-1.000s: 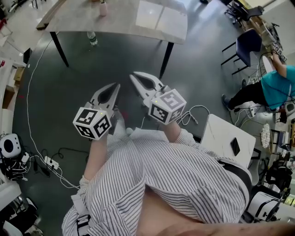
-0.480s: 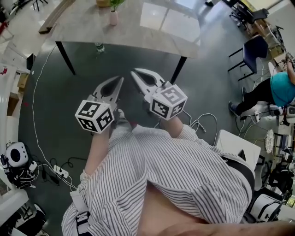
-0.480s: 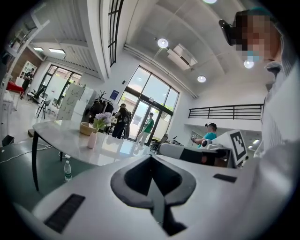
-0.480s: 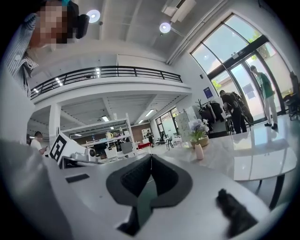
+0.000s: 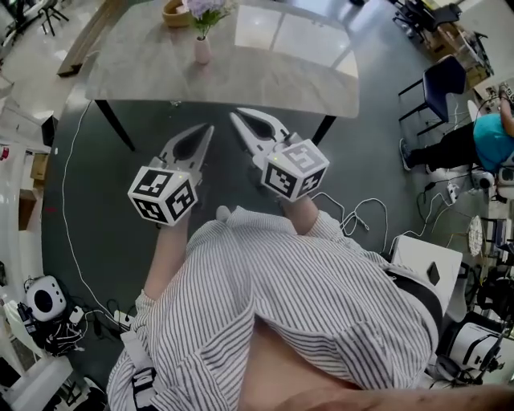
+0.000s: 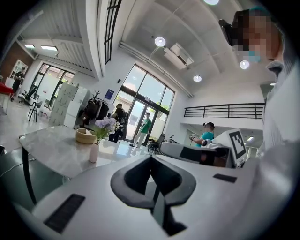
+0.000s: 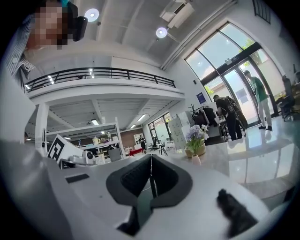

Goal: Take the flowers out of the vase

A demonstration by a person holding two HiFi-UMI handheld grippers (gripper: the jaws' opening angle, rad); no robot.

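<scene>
Left claw [image 5: 208, 129]: jaws together, empty, just short of the desk [image 5: 273, 76].
Right claw [image 5: 236, 117]: jaws together, empty, beside the left.
Flowers [image 5: 207, 10]: upright in the pink vase [image 5: 202, 50] on the desk, well apart from both claws.

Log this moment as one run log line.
left gripper: shut, empty | right gripper: shut, empty | flowers: in vase, untouched | vase: upright on table | grippers: short of vase

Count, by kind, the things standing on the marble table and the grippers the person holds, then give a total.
Vase: 1
Bunch of flowers: 1
Bowl: 1
Grippers: 2 (left gripper, right gripper)
Total: 5
</scene>
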